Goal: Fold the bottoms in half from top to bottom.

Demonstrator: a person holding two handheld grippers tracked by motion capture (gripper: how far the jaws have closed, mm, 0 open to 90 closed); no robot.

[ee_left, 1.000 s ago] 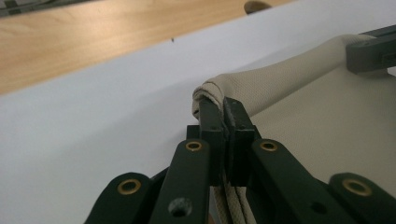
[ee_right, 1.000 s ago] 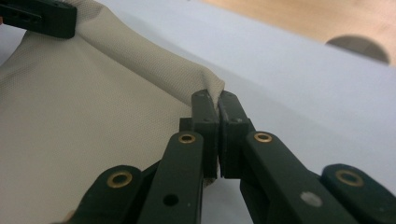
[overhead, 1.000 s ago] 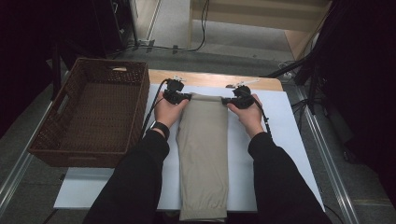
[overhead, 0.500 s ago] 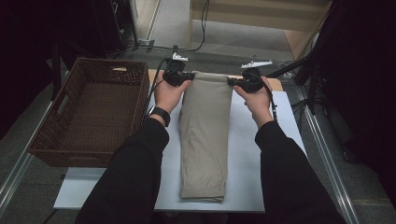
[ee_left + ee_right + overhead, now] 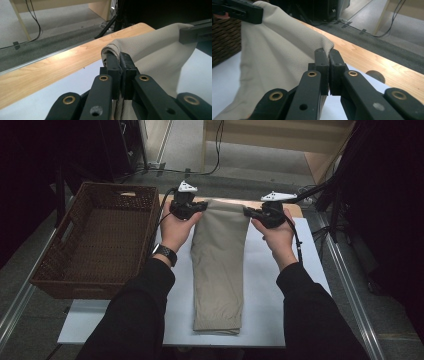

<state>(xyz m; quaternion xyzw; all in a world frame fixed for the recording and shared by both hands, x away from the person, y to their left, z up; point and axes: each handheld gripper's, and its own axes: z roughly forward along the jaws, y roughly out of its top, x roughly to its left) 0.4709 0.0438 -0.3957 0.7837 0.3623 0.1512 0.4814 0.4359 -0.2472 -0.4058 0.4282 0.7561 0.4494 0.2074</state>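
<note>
The high view faces forward and down over your table. Each gripper view looks closely along its jaws; all share the beige cloth.

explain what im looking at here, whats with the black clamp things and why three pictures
A person sits at a table holding a hand-held clamp tool in each hand: the left gripper and the right gripper. One picture looks down from above; the other two come from small cameras riding on each tool, looking along its black jaws. On the white mat lies a folded beige cloth, probably trousers. Both tools are shut on its far corners, lifting that end. A brown wicker basket stands to the left.
</note>
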